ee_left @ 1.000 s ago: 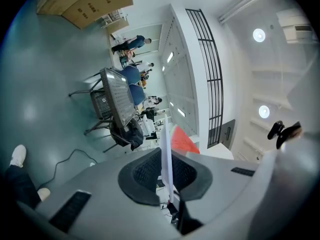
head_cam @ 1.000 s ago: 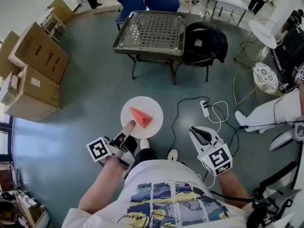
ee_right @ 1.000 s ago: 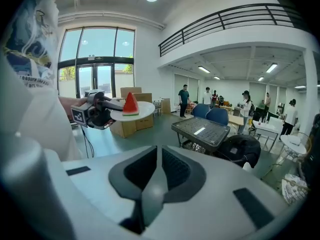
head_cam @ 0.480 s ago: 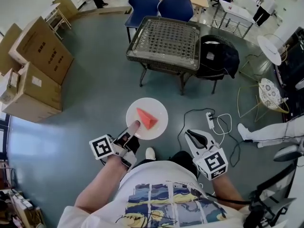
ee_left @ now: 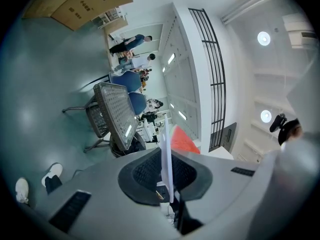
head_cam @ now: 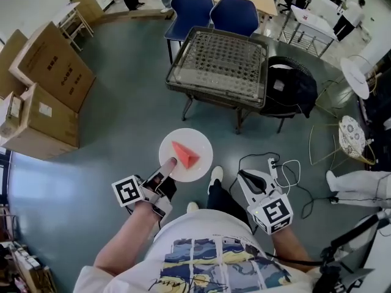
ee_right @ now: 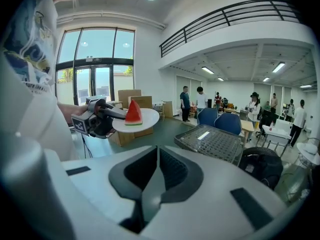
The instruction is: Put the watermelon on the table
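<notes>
No text, brand or number can be read. At left, the near cardboard box [head_cam: 46, 124] bears a white label [head_cam: 44, 107], its print too small to make out. In the left gripper view a far cardboard box [ee_left: 92, 1] shows dark printed characters, illegible. The left marker cube [head_cam: 128, 192] and the right marker cube [head_cam: 273, 214] carry black-and-white square patterns only.

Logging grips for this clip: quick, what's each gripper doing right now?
Left gripper: closed on the rim of the plate carrying the watermelon slice.
Right gripper: closed, empty.
</notes>
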Demonstrator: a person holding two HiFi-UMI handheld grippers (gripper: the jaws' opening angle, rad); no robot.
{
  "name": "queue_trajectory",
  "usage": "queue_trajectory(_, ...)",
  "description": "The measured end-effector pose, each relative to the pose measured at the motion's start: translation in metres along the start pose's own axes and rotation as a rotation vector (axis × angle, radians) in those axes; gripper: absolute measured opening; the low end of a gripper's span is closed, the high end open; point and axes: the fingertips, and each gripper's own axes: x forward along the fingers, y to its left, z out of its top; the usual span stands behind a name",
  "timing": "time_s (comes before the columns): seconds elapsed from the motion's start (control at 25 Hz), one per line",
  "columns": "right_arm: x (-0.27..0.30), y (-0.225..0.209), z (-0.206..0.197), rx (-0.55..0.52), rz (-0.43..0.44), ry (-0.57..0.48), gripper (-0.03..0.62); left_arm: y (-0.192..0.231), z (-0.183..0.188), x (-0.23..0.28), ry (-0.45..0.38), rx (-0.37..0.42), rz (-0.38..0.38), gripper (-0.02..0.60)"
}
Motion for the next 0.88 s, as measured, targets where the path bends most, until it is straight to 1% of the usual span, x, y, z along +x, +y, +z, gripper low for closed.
queue_trajectory(0.16, 0.036, -0.051, 0.021, -0.017, 0.024, -0.020, 0.014, 0.005, 0.032, 0.047, -0.022, -0.007, -0.002, 0.025)
queue_trajectory(0.28, 0.058, -0.098, 0.034, -0.020, 0.033, -0.032, 0.014, 0.007, 0.057, 0.090, -0.032, 0.018, 0.011, 0.025)
queue_trajectory(0.48, 0.076, -0.157, 0.047, -0.022, 0.055, -0.046, 0.014, 0.009, 0.096, 0.154, -0.059, 0.026, -0.001, 0.025)
queue_trajectory(0.6, 0.088, -0.189, 0.049, -0.015, 0.047, -0.048, 0.014, 0.012, 0.119, 0.191, -0.064, 0.032, -0.016, 0.025)
queue_trajectory(0.72, 0.100, -0.213, 0.051, 0.000, 0.031, -0.041, 0.014, 0.021, 0.141, 0.220, -0.062, 0.031, -0.005, 0.025)
queue_trajectory(0.88, 0.121, -0.242, 0.059, 0.010, -0.004, -0.028, 0.014, 0.040, 0.181, 0.260, -0.048, 0.021, 0.004, 0.025)
